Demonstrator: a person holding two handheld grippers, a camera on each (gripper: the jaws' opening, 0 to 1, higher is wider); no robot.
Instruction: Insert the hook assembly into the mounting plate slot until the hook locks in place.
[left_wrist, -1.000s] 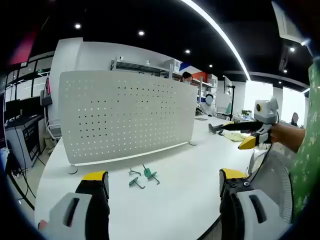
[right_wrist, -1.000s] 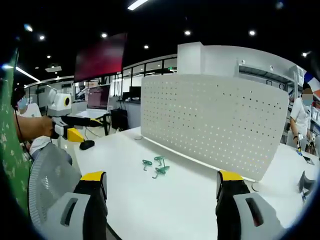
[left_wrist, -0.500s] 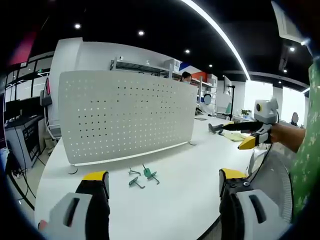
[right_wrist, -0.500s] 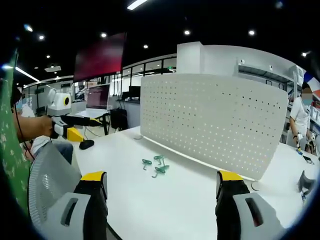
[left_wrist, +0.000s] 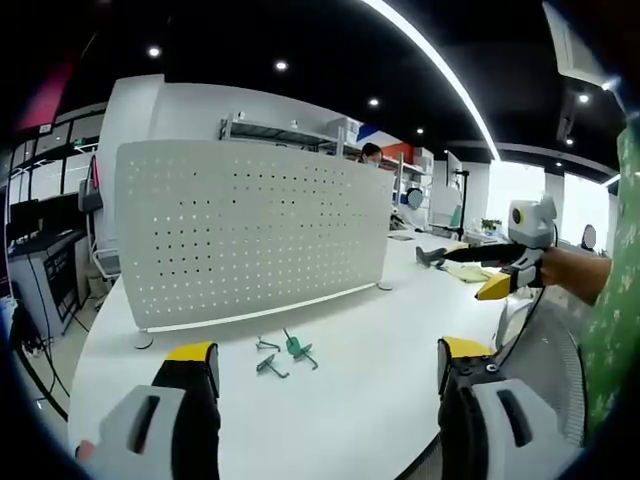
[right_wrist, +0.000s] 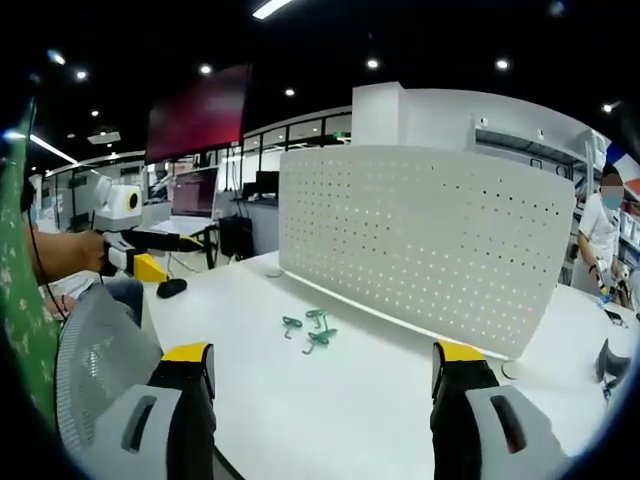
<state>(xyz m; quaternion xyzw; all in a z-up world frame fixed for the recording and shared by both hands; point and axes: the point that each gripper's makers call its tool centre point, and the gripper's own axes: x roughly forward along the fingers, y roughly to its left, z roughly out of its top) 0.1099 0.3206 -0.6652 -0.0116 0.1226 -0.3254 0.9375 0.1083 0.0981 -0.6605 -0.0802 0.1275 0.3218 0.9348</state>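
A white perforated mounting plate (left_wrist: 250, 235) (right_wrist: 425, 235) stands upright on the white table (left_wrist: 380, 330). In front of it lie several small green hooks (left_wrist: 285, 355) (right_wrist: 312, 330), loose on the tabletop. My left gripper (left_wrist: 325, 385) is open, well short of the hooks, with nothing between its jaws. My right gripper (right_wrist: 320, 385) is open too, also back from the hooks. Each gripper shows in the other's view, held in a hand at the table's side: the right gripper (left_wrist: 500, 270) and the left gripper (right_wrist: 135, 255).
A grey mesh chair back (right_wrist: 105, 355) is close at the left of the right gripper view. A dark mouse (right_wrist: 172, 288) lies near the table edge. A person (right_wrist: 605, 240) stands behind the plate. Shelving and desks fill the background.
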